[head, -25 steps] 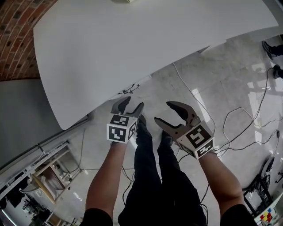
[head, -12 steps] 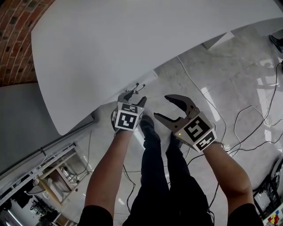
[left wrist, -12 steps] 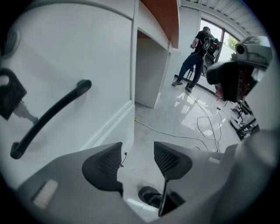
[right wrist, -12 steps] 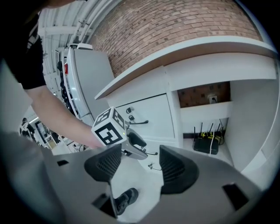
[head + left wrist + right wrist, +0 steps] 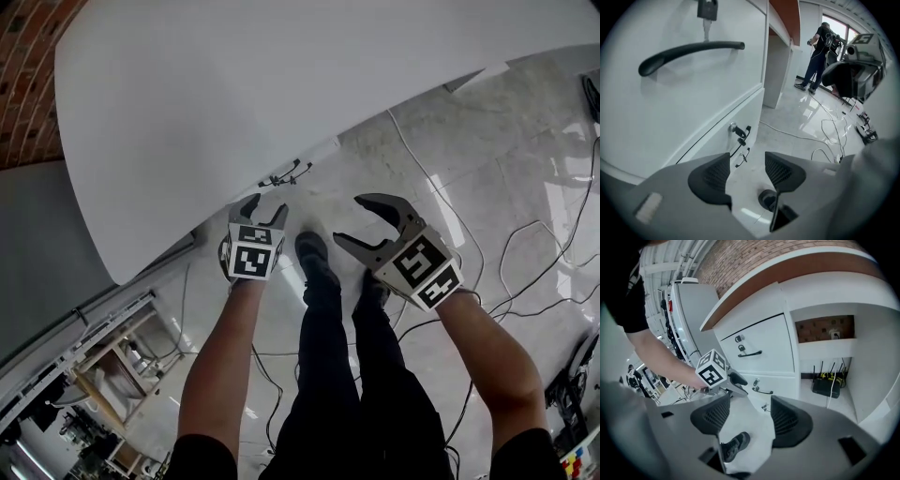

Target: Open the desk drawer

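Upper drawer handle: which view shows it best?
Left gripper view: the upper drawer handle is large, close and unobstructed. Right gripper view shows it small and distant. Head view: the desktop hides it.

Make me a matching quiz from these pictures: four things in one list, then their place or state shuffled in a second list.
Things:
1. drawer handle
2. keys
3. router
4. left hand-held gripper

Place or state:
A. open, nothing between its jaws
B. in the recess under the desk
C. black curved bar, untouched
D. hanging from a lock

Pairs: 1-C, 2-D, 3-B, 4-A
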A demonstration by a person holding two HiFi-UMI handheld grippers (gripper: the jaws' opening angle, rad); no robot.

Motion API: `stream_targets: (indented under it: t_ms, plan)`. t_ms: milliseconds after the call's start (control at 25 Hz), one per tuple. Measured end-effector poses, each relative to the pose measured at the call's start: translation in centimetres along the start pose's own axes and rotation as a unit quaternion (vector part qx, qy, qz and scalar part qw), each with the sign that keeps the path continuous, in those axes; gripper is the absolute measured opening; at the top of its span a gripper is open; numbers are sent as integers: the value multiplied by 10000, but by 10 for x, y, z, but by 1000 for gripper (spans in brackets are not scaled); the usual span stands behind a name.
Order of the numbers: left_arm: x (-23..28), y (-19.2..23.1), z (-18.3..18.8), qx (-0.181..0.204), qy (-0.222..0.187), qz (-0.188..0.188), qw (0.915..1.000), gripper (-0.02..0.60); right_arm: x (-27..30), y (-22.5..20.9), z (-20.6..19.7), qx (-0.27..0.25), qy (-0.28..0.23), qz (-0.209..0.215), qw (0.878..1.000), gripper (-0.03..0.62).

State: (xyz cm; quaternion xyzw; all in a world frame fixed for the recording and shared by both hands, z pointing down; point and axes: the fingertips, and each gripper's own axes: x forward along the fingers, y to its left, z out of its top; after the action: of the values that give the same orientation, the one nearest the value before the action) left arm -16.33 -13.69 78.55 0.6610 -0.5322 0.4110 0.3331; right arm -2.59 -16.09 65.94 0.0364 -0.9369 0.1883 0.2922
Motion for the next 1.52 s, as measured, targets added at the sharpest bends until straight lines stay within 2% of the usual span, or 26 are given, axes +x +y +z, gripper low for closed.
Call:
stream_targets:
  t_ms: [240,520,720,880,1000,1160,1320,1520]
  plan:
    - [33,3,-4,793,293,25,9964,242,10,4,-10,75,91,107,9999,278]
    - [61,-4,-5,1371,555,63,9890,241,7,2,-30,233,234,157,9993,278]
    - [68,-2,-7,2057,716,298,9755,231,6,-6,-38,357,211,92,9991,276]
    - [74,0,-8,2630,1022,535,9579,158,3,-10,-43,410,220,71,9989,273]
    - [76,2,-5,2702,1083,657,9545,148,1,-12,-46,425,242,76,9988,272]
    - [75,8,-1,2666,979,849,9551,53,0,-13,-50,414,290,104,9987,270]
    - [73,13,1,2642,876,1044,9548,7,-2,-13,-53,477,268,112,9984,268]
    - [72,13,3,2542,831,1092,9574,6,-4,-13,-60,498,308,125,9982,265]
